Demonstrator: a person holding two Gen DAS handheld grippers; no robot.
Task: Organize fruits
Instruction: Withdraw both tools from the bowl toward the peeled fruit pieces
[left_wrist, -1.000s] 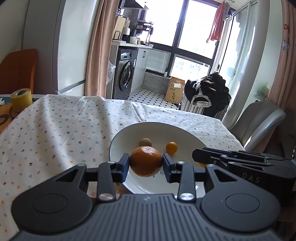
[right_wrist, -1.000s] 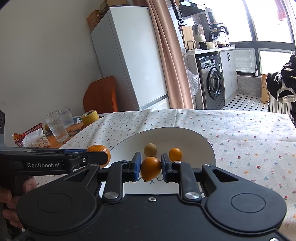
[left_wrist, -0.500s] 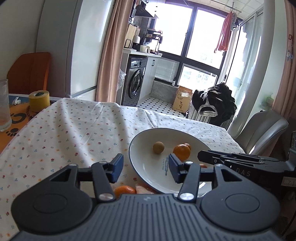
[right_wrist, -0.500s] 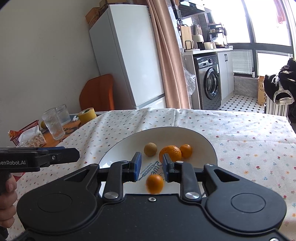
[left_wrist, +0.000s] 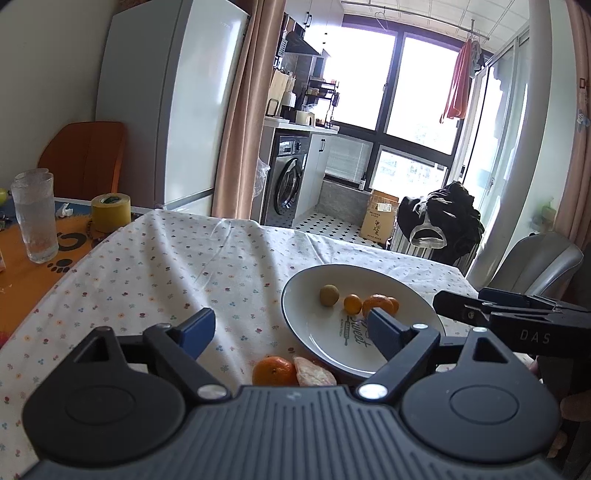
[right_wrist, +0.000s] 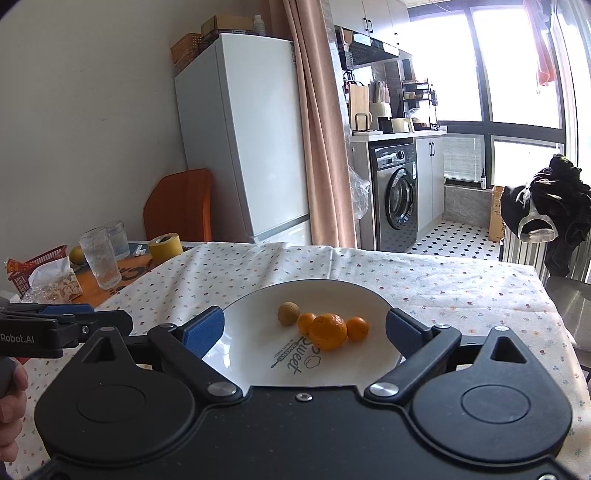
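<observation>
A white plate (right_wrist: 258, 354) lies on the flowered tablecloth. In it rest a brownish round fruit (right_wrist: 288, 313), a large mandarin (right_wrist: 328, 331) and two small oranges (right_wrist: 357, 328) beside it. My right gripper (right_wrist: 304, 328) hovers open over the plate's near side, holding nothing. My left gripper (left_wrist: 291, 330) is open too, left of the plate (left_wrist: 314, 332). Below it on the cloth sit another mandarin (left_wrist: 274, 370) and a pinkish peeled piece (left_wrist: 314, 374), just off the plate's near rim.
Drinking glasses (left_wrist: 35, 218) and a yellow tape roll (left_wrist: 110, 212) stand on an orange mat at the far left, with a red basket (right_wrist: 33, 264) of snacks. A grey chair (left_wrist: 543, 262) is beyond the right table edge. A hand (right_wrist: 11, 402) holds the left gripper.
Both grippers let go of their fruit into the plate and opened wide. Both have pulled back and risen; the left one shifted left, bringing the mandarin on the cloth into view.
</observation>
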